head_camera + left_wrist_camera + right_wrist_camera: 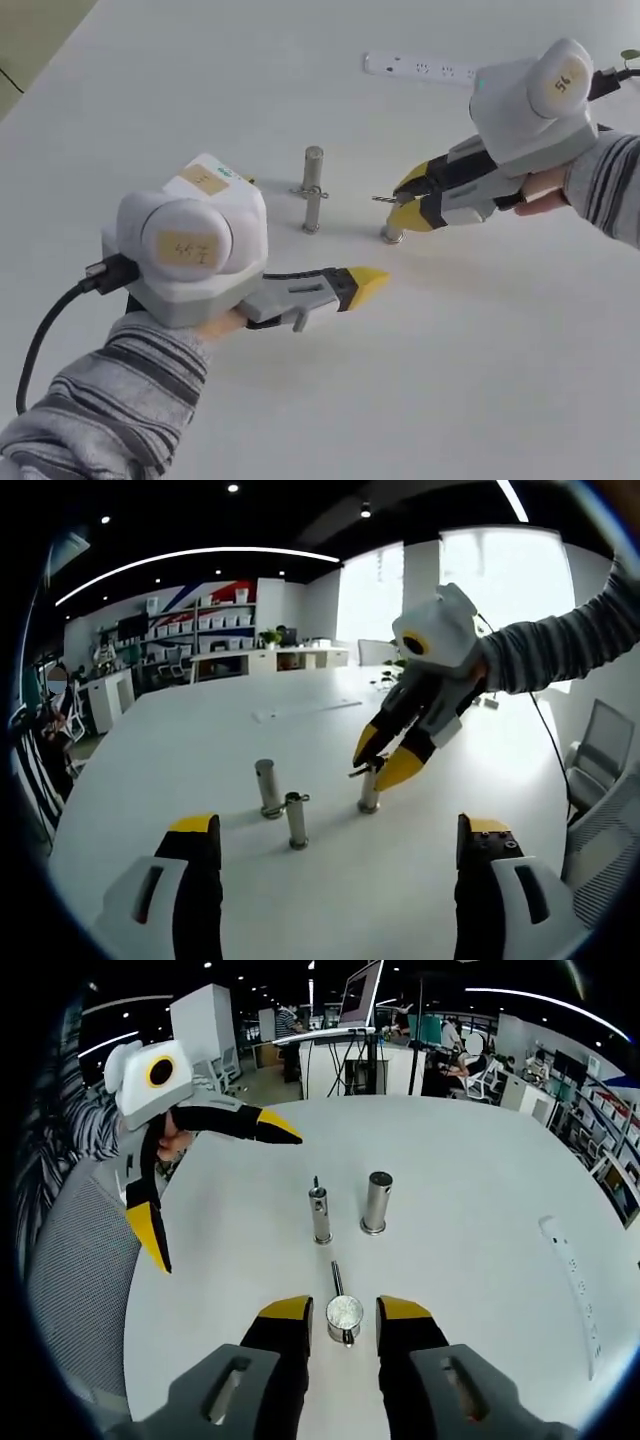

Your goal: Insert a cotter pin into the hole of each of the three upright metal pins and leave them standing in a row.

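Metal pin (345, 1316) with a cotter pin (337, 1278) jutting from it stands between the narrowed jaws of the right tool (345, 1307); whether they grip, I cannot tell; the left tool (340, 825) gapes wide open.

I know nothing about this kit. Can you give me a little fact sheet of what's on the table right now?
Surface: white table, power strip towards its far side
Bare pin: upright, nothing visible in it
Finished pin: upright, first cotter pin crosswise near its top
Third pin: upright between the right gripper jaws, second cotter pin at its top
Left gripper: open, empty, apart from the pins
Unclear: whether the right gripper is squeezing anything
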A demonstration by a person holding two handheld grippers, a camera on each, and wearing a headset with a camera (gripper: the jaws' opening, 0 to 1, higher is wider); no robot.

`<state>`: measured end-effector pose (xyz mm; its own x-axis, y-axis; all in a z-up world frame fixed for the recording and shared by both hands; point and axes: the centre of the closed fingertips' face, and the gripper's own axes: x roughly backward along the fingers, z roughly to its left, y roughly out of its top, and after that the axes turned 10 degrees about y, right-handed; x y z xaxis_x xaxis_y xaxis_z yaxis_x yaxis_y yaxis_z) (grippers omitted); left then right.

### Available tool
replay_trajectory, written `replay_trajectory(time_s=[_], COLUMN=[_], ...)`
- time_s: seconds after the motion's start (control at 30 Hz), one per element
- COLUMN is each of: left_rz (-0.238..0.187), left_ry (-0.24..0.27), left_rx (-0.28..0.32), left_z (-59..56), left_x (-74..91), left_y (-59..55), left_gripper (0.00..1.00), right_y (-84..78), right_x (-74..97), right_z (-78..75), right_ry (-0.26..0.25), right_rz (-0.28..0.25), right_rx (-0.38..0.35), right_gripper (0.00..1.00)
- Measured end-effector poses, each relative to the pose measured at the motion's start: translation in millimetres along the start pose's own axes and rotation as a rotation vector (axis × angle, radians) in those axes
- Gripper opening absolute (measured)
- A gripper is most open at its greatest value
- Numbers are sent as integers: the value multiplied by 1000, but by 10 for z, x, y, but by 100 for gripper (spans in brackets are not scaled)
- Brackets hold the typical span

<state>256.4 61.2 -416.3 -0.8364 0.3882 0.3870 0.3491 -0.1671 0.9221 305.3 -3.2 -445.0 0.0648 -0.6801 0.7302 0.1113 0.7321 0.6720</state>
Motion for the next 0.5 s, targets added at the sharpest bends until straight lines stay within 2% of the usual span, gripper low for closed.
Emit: replay_trajectory(time_s=[0.07, 0.17, 0.27, 0.4, 0.5], left_rz=[-1, 0, -3, -1, 0], left_ry=[-2, -4, -1, 5, 9], left_rx=[-4, -7, -10, -10, -12], left_z=[-6, -11, -2, 14, 23], left_x=[3, 6, 7, 8, 9], left_y=[3, 9, 16, 17, 15], left_gripper=[97, 97, 97, 97, 97], right_y=[25, 91, 270, 533, 632], right_x=[31, 68, 80, 57, -9], right_z=[-14, -11, -17, -99, -161], right_ry=[-12, -18, -37, -78, -107], right_rz=[0, -27, -107, -217, -237], right_rx=[10, 3, -54, -121, -142], right_gripper=[21, 23, 24, 24, 24])
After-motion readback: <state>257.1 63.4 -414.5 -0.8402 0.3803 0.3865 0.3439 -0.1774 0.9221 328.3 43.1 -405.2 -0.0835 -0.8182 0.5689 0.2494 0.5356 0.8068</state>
